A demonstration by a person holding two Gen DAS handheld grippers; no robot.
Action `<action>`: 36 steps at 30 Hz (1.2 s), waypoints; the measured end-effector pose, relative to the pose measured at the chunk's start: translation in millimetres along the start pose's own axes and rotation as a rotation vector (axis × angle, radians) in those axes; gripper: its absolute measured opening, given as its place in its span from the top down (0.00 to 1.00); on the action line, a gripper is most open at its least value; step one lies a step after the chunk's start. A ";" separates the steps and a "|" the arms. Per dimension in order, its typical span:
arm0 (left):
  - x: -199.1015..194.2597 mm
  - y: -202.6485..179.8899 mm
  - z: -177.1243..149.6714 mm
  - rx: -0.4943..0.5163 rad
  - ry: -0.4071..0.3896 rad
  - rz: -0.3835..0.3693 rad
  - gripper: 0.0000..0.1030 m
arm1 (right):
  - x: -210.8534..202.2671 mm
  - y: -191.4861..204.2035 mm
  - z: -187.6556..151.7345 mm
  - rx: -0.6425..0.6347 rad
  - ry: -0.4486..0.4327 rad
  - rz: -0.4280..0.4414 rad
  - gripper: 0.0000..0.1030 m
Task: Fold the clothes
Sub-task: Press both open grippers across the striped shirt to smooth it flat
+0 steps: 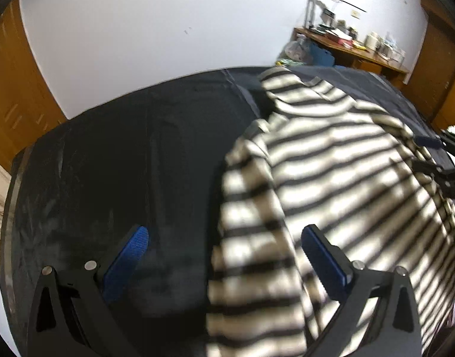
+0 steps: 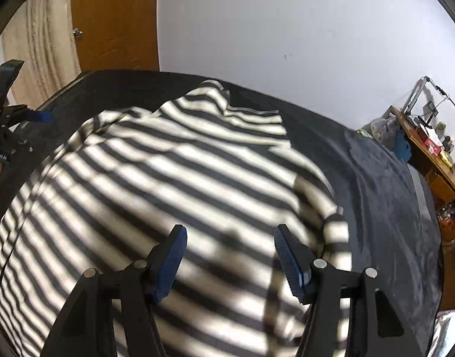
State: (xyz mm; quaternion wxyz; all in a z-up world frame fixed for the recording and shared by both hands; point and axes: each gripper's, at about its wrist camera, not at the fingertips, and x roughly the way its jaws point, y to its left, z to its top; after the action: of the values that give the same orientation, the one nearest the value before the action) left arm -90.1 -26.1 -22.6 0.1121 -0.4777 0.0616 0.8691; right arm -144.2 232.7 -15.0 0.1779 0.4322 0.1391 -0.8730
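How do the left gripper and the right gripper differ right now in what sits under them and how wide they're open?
The left gripper straddles the left edge of the striped shirt, one finger over the dark cover; the right gripper hangs wholly over shirt fabric. The left gripper's blue pads look farther apart than the right gripper's, though fisheye views make that uncertain. Both are open, empty, and angled down.

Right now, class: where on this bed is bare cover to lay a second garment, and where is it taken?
Bare dark bed cover lies between the striped shirt and the white wall side; a narrower strip runs towards the cluttered desk. The shirt fills the middle.
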 end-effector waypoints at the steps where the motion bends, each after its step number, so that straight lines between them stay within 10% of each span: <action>1: -1.2 -0.1 -3.5 0.005 0.005 -0.017 0.00 | -2.9 1.7 -7.8 0.005 0.001 0.005 0.39; 13: 21.4 21.3 -24.4 -0.137 0.007 0.030 0.00 | -3.3 5.7 -67.5 0.119 0.025 -0.023 0.39; 24: 32.8 100.7 -23.2 -0.227 0.011 0.312 0.00 | 10.2 -9.1 -87.4 0.177 0.034 -0.045 0.33; 30: 21.0 111.5 -23.4 -0.369 -0.035 0.006 0.00 | 12.0 -9.8 -88.1 0.174 0.028 -0.041 0.33; 36: 3.2 64.5 -25.9 -0.238 -0.043 -0.121 0.00 | 11.3 -8.9 -89.9 0.171 0.015 -0.040 0.32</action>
State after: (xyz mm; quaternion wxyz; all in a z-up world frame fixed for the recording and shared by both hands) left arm -87.0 -93.6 -39.2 0.1083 -0.4718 -0.0733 0.8720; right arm -91.1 274.2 -76.2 0.1219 0.4496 0.0737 -0.8818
